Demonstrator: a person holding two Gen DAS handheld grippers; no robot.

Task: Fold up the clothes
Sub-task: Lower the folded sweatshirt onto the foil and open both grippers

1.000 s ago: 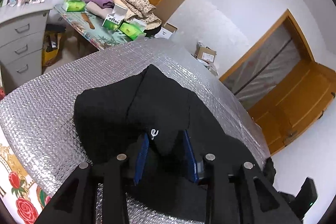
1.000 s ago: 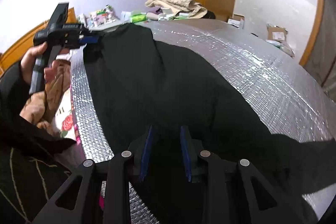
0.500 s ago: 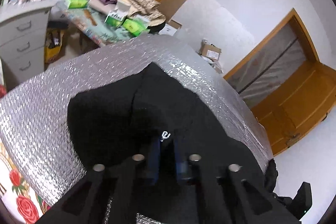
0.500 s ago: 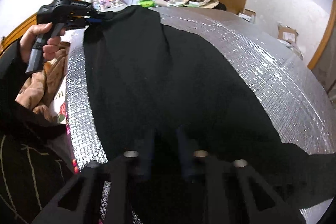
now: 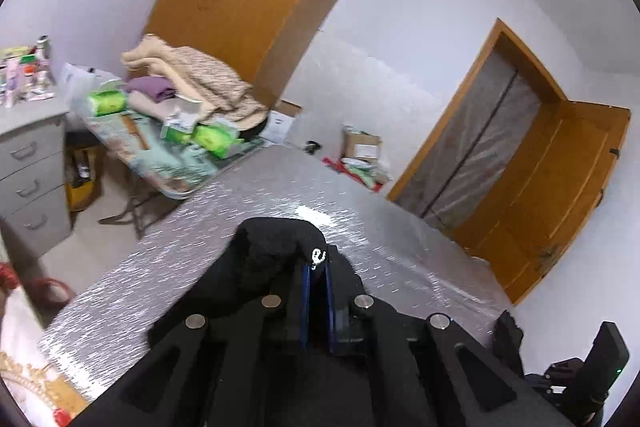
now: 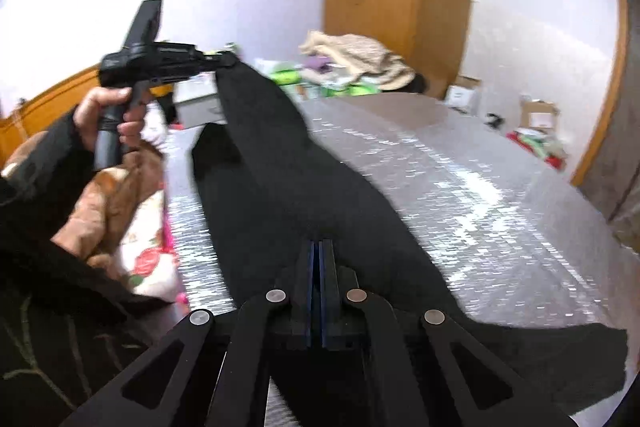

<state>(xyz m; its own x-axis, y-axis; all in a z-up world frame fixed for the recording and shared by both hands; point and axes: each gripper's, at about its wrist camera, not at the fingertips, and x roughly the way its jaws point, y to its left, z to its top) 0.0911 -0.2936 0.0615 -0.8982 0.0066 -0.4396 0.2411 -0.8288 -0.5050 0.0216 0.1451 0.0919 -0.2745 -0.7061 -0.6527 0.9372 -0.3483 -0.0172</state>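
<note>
A black garment [image 5: 272, 255] lies along a silver quilted mat [image 5: 400, 247]. In the left wrist view my left gripper [image 5: 318, 267] pinches a bunched fold of it beside a small white logo, jaws still closing on the cloth. The right wrist view shows that same left gripper [image 6: 224, 61] in a person's hand [image 6: 108, 111], lifting one end of the garment [image 6: 280, 167] off the mat [image 6: 460, 187]. My right gripper [image 6: 319, 247] is shut on the near end, its blue pads pressed together on black cloth, which hangs stretched between the two grippers.
A side table with piled clothes [image 5: 192, 83] and green packets stands beyond the mat. Grey drawers [image 5: 28, 163] are at the left, cardboard boxes [image 5: 360, 147] and a wooden door [image 5: 560, 195] at the right. Floral bedding [image 6: 144, 247] lies by the mat's left edge.
Both grippers went from open around the cloth to shut on it. Both then rose, lifting the garment's two ends off the mat.
</note>
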